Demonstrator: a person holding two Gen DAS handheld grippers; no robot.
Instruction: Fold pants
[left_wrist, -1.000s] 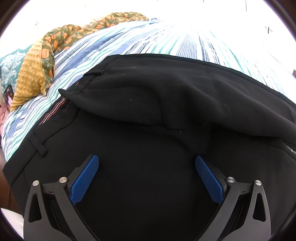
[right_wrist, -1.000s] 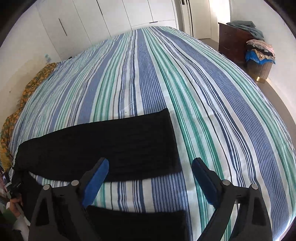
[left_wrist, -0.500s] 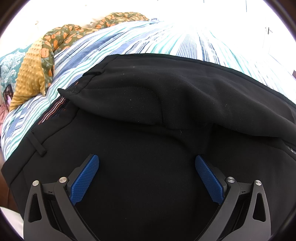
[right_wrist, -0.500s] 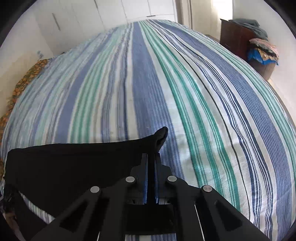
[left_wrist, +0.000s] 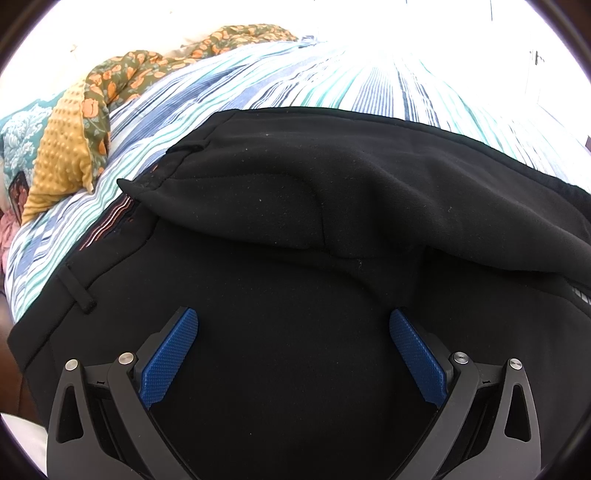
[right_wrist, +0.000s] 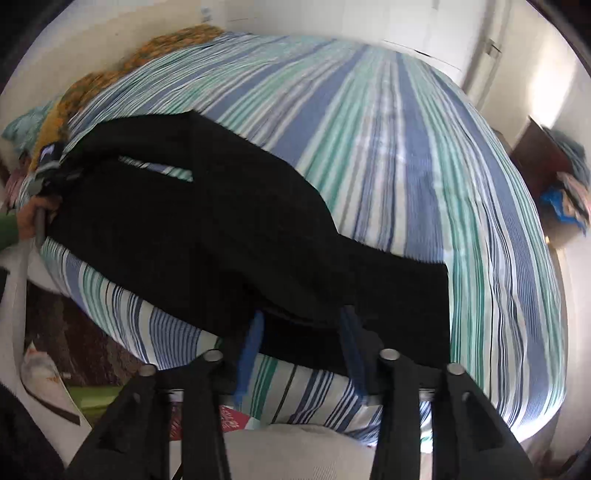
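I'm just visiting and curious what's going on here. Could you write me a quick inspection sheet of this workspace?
Surface: bed with striped sheet.
Job's things: black pants lie across the bed, one leg drawn over the other.
Clutter: floral cloth and yellow dotted blanket at the bed's far edge.
Grippers: left gripper open above the waist area; right gripper partly open, jaws have just been opening, pants hem between them, grip unclear.
Cables: nothing seen.
Surroundings: white cupboards; dark dresser piled with clothes.
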